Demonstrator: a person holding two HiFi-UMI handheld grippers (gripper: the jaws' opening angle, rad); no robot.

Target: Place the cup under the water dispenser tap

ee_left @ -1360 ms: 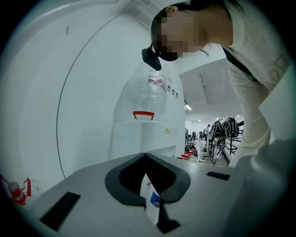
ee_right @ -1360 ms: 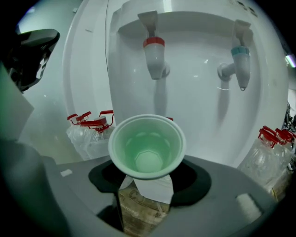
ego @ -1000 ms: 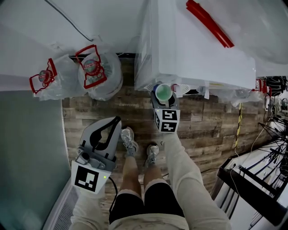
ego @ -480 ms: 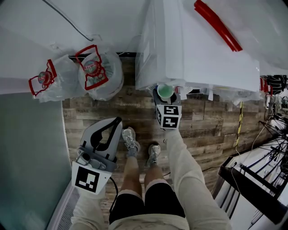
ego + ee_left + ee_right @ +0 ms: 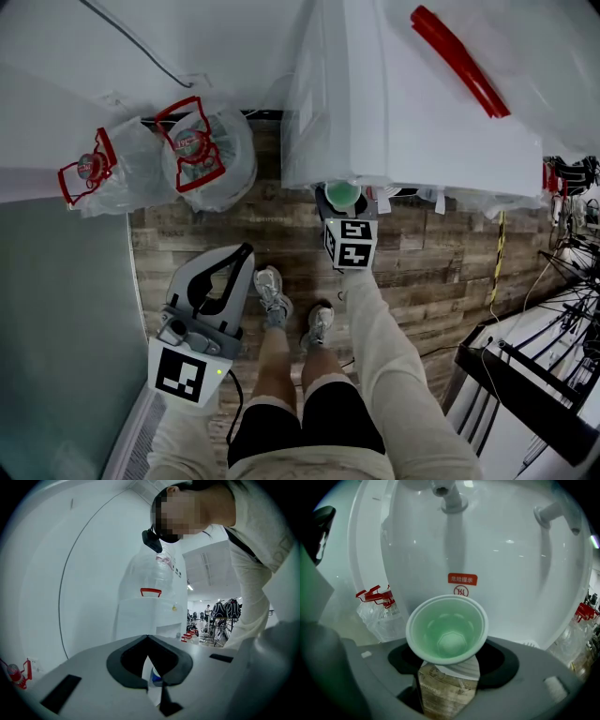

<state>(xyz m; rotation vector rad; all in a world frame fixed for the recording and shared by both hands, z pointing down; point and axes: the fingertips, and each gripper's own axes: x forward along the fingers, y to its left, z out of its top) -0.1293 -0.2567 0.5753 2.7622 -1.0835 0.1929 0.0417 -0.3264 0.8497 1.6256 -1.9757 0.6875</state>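
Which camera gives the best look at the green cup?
The right gripper view: the cup fills the middle, its empty inside open to the camera, between the right gripper's opening jaws, below the tap. The head view shows only its small green rim under the dispenser's edge. The left gripper view does not show it.

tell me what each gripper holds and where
The right gripper has the green cup between its jaws, by the side wall below the rim, and those jaws are opening. The left gripper is shut on nothing.
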